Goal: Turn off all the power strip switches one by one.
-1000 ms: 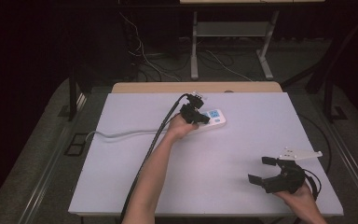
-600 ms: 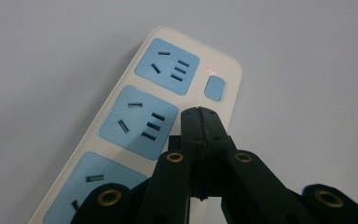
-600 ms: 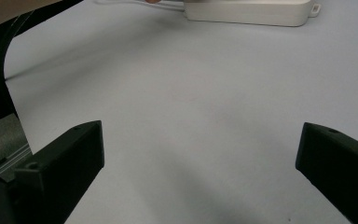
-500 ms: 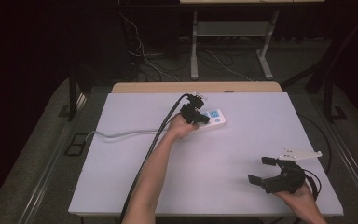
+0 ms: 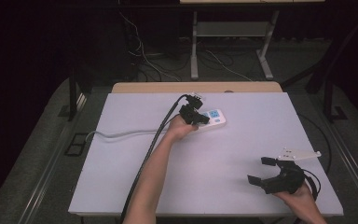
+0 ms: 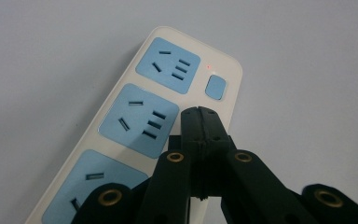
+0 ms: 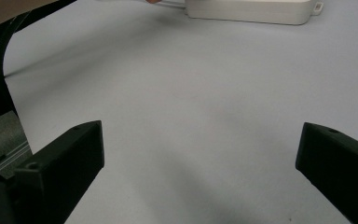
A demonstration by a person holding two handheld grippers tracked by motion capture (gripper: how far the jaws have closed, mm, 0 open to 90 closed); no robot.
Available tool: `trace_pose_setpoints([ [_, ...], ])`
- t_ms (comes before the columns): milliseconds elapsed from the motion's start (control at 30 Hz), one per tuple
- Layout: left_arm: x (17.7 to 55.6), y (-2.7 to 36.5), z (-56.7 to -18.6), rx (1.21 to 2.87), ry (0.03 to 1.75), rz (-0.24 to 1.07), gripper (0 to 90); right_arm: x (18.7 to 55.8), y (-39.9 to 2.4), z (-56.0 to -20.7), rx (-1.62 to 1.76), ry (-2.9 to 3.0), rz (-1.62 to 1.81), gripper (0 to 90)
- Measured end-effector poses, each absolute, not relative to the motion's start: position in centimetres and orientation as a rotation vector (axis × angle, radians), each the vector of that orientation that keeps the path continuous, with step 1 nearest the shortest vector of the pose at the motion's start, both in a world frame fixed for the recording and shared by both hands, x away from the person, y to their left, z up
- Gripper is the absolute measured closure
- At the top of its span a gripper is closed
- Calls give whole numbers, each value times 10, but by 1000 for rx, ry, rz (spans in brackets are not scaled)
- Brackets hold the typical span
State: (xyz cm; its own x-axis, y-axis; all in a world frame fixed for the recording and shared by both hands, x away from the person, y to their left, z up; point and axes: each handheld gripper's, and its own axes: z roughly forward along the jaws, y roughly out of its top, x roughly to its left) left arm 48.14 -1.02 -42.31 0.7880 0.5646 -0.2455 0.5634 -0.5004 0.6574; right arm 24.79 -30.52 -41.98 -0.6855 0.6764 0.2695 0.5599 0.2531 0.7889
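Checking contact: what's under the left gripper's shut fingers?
The power strip lies under the left gripper, its fingers shut near the blue switch. The fingers hide the strip's edge there; actual contact can't be seen.

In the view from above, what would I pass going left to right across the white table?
Grey cord → left gripper → power strip → right gripper → grey three-cornered plate.

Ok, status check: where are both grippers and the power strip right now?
Left gripper shut, tips over the power strip, just short of its blue switch. Right gripper open, holding nothing, near table corner. Nothing in the way.
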Motion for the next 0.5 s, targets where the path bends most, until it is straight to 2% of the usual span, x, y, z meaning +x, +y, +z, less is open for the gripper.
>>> trace_pose_setpoints([
  [167,478,-14,-421,2240,817,51,897,248,-305,-420,1186,2383,1421,9],
  [500,478,-15,-420,2240,833,53,896,248,-306,-419,1189,2378,1429,9],
])
